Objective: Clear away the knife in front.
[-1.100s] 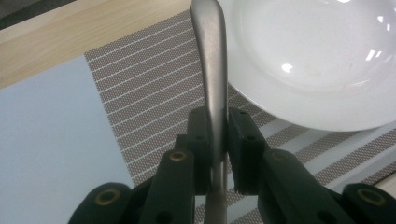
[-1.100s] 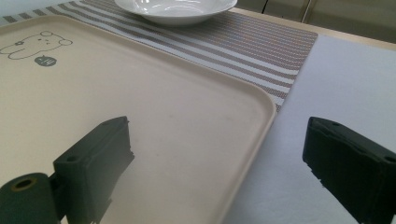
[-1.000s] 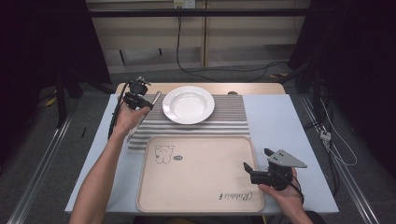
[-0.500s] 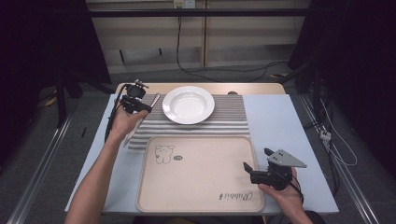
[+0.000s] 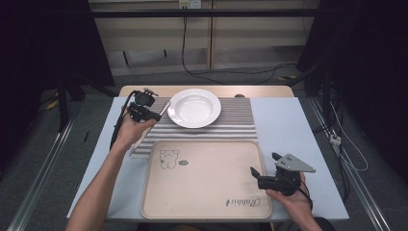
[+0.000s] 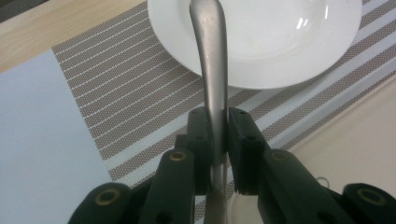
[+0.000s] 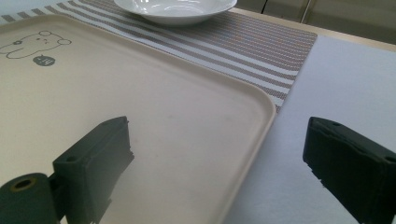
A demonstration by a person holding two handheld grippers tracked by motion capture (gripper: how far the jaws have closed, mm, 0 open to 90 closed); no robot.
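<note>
**Spoon's up off the mat and drifting toward the plate**

The spoon (image 6: 212, 70) is a plain metal one, pinched by its handle between the left gripper (image 6: 218, 135) jaws. In the left gripper view the handle runs straight up from the jaws and its far end hangs over the near rim of the white plate (image 6: 280, 42). I can't see the bowl end, it's cut off at the top. From the high view the spoon (image 5: 163, 109) sits just left of the plate (image 5: 194, 108), above the striped mat (image 5: 231, 126).

What changed: compared with a second ago the left hand has slid a bit toward the far side and toward the plate, carrying the spoon along. The grip looks the same, jaws nearly together with only the thin handle between them. Nothing else moved: plate, mat and tray (image 5: 207, 178) are where they were.

My read: this is the carry phase, the pickup is done and the spoon is headed either into the plate or down beside it. Can't tell which yet. The grip is thin metal on flat pads, so I'd guess it could swivel if bumped on the rim.

The right gripper (image 5: 264, 174) sits at the tray's near right corner, same spot as before. Its jaws are spread wide with nothing in them, one over the tray (image 7: 187, 140), the other over the pale blue table (image 7: 345, 84).
</note>
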